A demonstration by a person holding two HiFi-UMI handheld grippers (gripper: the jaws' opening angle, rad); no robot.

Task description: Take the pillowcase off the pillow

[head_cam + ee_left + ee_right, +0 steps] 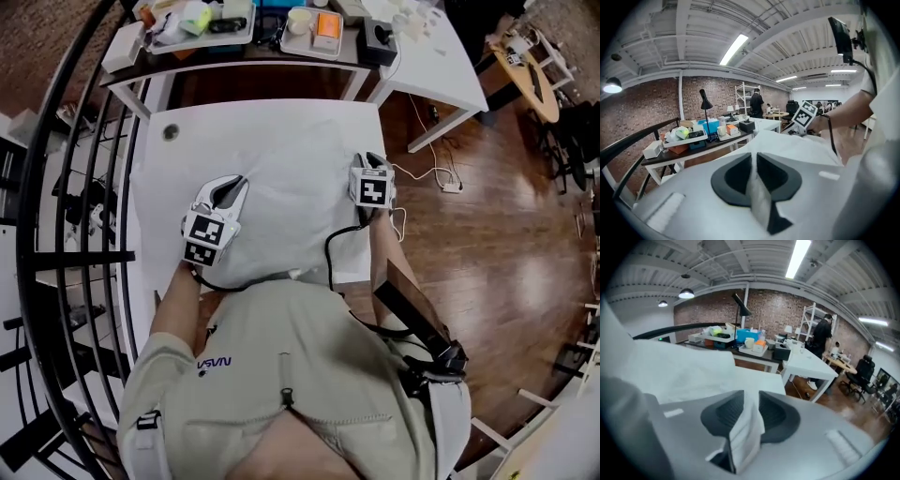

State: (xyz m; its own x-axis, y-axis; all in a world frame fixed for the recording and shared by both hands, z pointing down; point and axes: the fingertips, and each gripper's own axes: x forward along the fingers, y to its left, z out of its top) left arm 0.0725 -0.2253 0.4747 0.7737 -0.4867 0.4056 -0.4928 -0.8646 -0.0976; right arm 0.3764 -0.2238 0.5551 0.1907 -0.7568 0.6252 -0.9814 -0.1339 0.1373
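Leaning over the white rectangular table [272, 106], the person works on a white cloth pillowcase [281, 155] that lies flat across most of the tabletop. It appears to be fully on, and the pillow inside shows nowhere.

The left gripper [228, 190] sits over the near left part of the case. In its own view, the left gripper [753, 161] has its jaws almost together, pinching a thin upright fold of the white cloth [760, 199]. The right gripper [368, 161] is at the case's right edge. In its own view, the right gripper [751, 401] has its jaws a little apart, with a thicker, bunched fold [743, 432] lying between them — loosely, it seems, rather than clamped.

The step in hand looks like getting a sound hold before stripping the case, and where its open end lies cannot be made out. To do it well:

- The right jaws should close firmly on cloth alone, not on the filling beneath.
- One gripper should hold the pillow back while the other draws the cover along the table — low and steady rather than upward, which would lift the whole bundle.
- A thin pinch such as the left one may slip under load, so a deeper bite is safer.
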